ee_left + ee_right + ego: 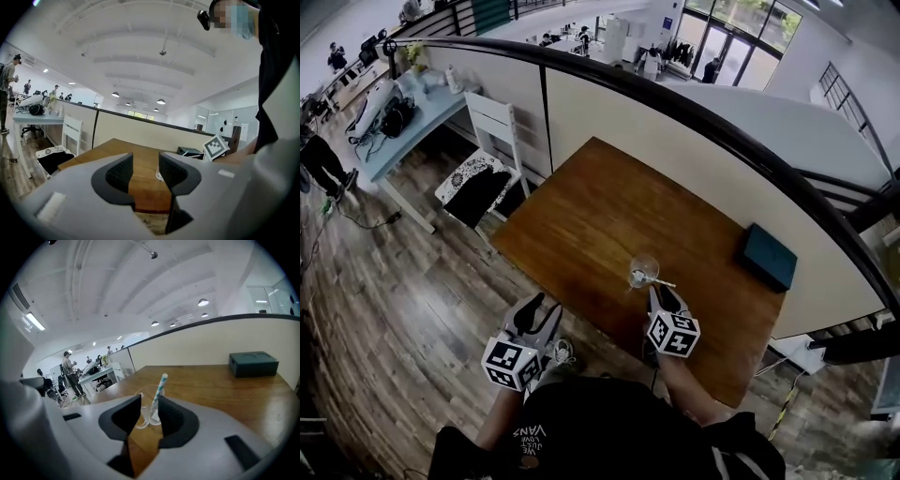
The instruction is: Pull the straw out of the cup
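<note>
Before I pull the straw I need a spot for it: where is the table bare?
The far stretch of the table, from the cup to the partition, is bare; so is the stretch between cup and dark box. Crowded only at the near edge, where the right tongs stand at the cup and straw.

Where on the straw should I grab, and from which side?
Grip the straw on its exposed upper length, above the cup rim. It leans out toward the right gripper, whose open jaws line up with it, so probably come straight in from that near side.
</note>
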{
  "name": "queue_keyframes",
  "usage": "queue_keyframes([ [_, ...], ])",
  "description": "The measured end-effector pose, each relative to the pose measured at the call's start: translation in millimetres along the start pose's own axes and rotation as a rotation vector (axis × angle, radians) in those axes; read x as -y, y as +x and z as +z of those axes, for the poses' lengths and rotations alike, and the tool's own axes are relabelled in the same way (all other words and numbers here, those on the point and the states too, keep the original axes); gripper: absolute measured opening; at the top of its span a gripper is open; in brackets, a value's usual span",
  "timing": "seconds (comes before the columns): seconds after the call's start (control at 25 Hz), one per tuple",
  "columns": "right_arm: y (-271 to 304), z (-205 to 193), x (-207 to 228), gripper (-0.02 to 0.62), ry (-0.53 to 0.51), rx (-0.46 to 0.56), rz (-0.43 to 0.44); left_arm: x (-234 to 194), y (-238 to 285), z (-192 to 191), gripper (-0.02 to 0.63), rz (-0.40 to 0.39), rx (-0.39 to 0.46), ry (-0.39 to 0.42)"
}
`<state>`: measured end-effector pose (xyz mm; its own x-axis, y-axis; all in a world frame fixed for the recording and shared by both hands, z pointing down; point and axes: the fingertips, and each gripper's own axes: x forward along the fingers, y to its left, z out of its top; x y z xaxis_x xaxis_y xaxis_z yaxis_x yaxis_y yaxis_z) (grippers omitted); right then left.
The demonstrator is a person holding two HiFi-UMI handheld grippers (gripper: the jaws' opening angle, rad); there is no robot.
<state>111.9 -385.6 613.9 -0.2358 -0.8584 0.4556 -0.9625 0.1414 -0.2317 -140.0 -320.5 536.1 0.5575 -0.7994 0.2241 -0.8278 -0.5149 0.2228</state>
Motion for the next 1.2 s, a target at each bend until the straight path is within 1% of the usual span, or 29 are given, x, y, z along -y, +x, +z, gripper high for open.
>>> queue_keyframes([
  [0.28,17,5,15,0.115,0.058,0.013,-0.071,-18,13,3,0.158,-0.012,-0.013,-0.006],
  [0.4,24,3,18,0.115,0.107,0.009,-0.080,-24,16,4,0.158,-0.020,-0.018,0.000],
  [0.52,30,6,21,0.115,0.162,0.031,-0.080,-28,19,5,0.158,-0.022,-0.021,0.004],
  [0.68,34,10,26,0.112,0.182,0.043,-0.099,-31,22,9,0.158,-0.020,-0.021,0.013],
  [0.72,34,10,27,0.096,0.182,0.045,-0.105,-32,23,9,0.158,-0.020,-0.023,0.015],
  [0.76,33,11,27,0.065,0.183,0.050,-0.109,-33,23,10,0.158,-0.020,-0.025,0.017],
  [0.92,29,19,26,0.035,0.187,0.077,-0.096,-33,28,13,0.158,-0.025,-0.024,0.024],
  [1.2,14,40,23,0.034,0.178,0.109,-0.042,-19,38,10,0.158,-0.043,-0.026,0.011],
])
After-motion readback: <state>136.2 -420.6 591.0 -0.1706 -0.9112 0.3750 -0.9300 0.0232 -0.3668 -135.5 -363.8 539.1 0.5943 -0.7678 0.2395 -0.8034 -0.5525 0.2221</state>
